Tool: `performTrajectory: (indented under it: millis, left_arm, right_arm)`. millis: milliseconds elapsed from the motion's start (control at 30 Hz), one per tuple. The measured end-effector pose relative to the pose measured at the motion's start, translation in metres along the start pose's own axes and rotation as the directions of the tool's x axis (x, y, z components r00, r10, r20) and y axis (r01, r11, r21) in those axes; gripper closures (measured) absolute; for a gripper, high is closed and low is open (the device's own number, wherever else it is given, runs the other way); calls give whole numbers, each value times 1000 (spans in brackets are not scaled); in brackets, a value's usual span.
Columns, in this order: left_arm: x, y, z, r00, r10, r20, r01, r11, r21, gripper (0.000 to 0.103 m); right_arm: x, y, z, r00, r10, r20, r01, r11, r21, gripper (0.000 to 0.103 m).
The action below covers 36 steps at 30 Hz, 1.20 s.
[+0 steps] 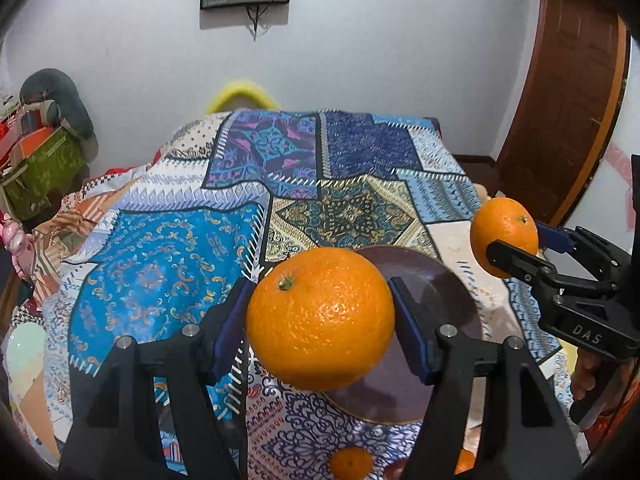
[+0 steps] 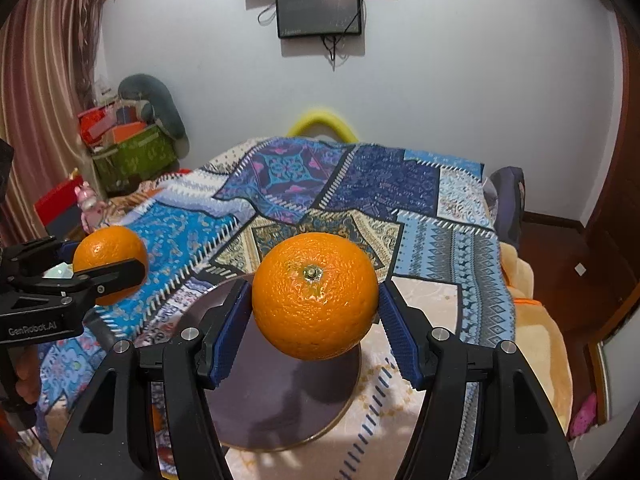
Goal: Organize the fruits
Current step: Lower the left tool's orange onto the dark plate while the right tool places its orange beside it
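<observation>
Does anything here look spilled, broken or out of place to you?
Nothing looks spilled or damaged. Each gripper, left and right, holds a whole orange above the dark round plate. One oddity: a smaller orange fruit lies on the patchwork cloth beside the plate, not on it.

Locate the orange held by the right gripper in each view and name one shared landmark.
Left wrist: right edge, orange held by the right gripper, above the bed.
Right wrist: centre, between the blue fingers.
Shared landmark: brown plate.
</observation>
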<state>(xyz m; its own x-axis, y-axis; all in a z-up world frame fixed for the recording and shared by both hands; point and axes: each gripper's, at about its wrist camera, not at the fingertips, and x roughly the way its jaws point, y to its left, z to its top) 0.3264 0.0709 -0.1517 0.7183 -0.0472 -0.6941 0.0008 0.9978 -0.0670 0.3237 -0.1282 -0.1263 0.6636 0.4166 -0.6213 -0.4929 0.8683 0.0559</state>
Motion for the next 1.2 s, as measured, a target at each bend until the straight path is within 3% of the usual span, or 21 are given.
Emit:
performTrajectory:
  millis: [533,700,1100,1200]
  left_arm:
    - [86,1,-5,988,7,-152,-2,999,36,36]
    - [93,-6,-2,989,18,-144,-7,997,75,36]
    - [103,-20,-6,981,1,-194,22,993,116,35]
    - [101,-20,-6,980,-5,-198,28,993,112,30]
  right_arm:
    - [69,-6,-10,988,19,-150,-22,1000,-19,42]
    - [83,-11,-13,979,63,-196,-63,998,4,42]
    - [91,-11,-17,972,61,-226,-69,997,-26,40]
    - [92,-11,-19,968,73,-241,-81,996,-25,40]
